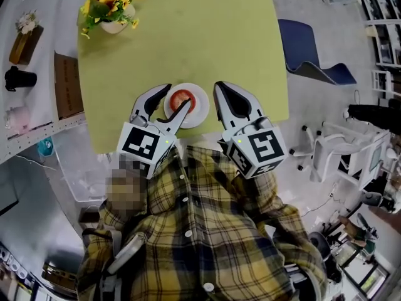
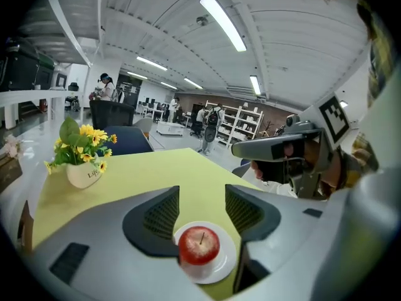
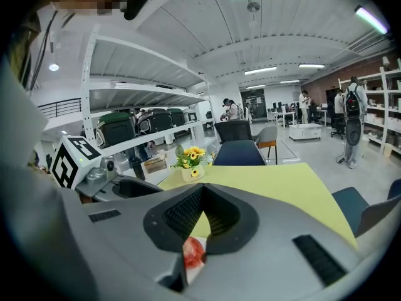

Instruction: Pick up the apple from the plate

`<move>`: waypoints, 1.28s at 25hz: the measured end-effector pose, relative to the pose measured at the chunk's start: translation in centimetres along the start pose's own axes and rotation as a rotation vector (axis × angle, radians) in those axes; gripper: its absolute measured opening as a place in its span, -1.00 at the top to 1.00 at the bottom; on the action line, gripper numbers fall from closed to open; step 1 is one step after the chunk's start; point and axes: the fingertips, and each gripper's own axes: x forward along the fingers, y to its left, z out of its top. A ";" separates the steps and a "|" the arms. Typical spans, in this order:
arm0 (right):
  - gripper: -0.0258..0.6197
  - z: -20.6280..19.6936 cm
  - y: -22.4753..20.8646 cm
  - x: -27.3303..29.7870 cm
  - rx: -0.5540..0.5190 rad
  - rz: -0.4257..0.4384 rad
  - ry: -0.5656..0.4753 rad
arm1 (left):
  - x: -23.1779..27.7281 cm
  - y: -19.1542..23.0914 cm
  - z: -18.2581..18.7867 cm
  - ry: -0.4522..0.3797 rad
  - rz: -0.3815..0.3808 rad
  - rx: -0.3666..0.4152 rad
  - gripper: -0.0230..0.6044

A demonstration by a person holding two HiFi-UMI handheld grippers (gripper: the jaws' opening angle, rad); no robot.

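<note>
Looks like an open-plan office or lab hall: long ceiling strip lights (image 2: 222, 24), white storage shelves (image 2: 241, 121) against a brown wall, rack with dark crates (image 3: 119, 129), blue office chair (image 3: 241, 152), people (image 3: 353, 115) standing among distant desks.

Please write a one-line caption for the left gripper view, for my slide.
The left gripper, jaws apart, faces the apple on its plate, on a table with sunflowers.

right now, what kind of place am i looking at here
Likely an open-plan office or lab workspace: long ceiling strip lights, white storage shelves along the wall, and office chairs beside a yellow-green table.
</note>
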 end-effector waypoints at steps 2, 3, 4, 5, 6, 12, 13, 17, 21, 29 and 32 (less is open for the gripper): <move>0.93 -0.4 -0.3 0.0 0.006 -0.004 0.005 | 0.5 -0.3 -0.7 0.014 -0.019 -0.016 0.17; 0.93 -0.6 -0.5 0.0 0.010 -0.005 0.008 | 0.8 -0.5 -1.1 0.022 -0.027 -0.021 0.14; 0.93 -0.8 -0.5 0.0 0.013 -0.005 0.011 | 1.0 -0.7 -1.5 0.033 -0.034 -0.023 0.09; 0.93 -1.0 -0.6 -0.1 0.017 -0.005 0.015 | 1.3 -0.9 -1.9 0.046 -0.040 -0.022 -0.01; 0.93 -1.2 -0.6 -0.1 0.021 -0.005 0.018 | 1.5 -1.1 -2.3 0.059 -0.045 -0.019 -0.06; 0.93 -2.0 -0.9 0.3 0.038 0.001 0.033 | 2.7 -1.2 -4.1 0.097 -0.048 0.003 -0.30; 0.93 -2.2 -1.0 0.4 0.039 0.001 0.036 | 2.9 -1.1 -4.3 0.101 -0.046 0.006 -0.38; 0.93 -2.7 -1.3 0.8 0.046 0.004 0.046 | 3.6 -1.1 -5.8 0.140 -0.046 0.024 -0.48; 0.93 -3.5 -1.7 1.4 0.057 0.006 0.058 | 4.7 -0.8 -7.8 0.183 -0.048 0.047 -0.53; 0.93 -5.5 -2.0 2.8 0.082 0.016 0.103 | 6.6 0.2 -11.8 0.230 -0.041 0.026 -0.53; 0.93 -5.9 -2.1 3.1 0.091 0.017 0.104 | 7.1 0.5 -12.5 0.244 -0.043 0.030 -0.53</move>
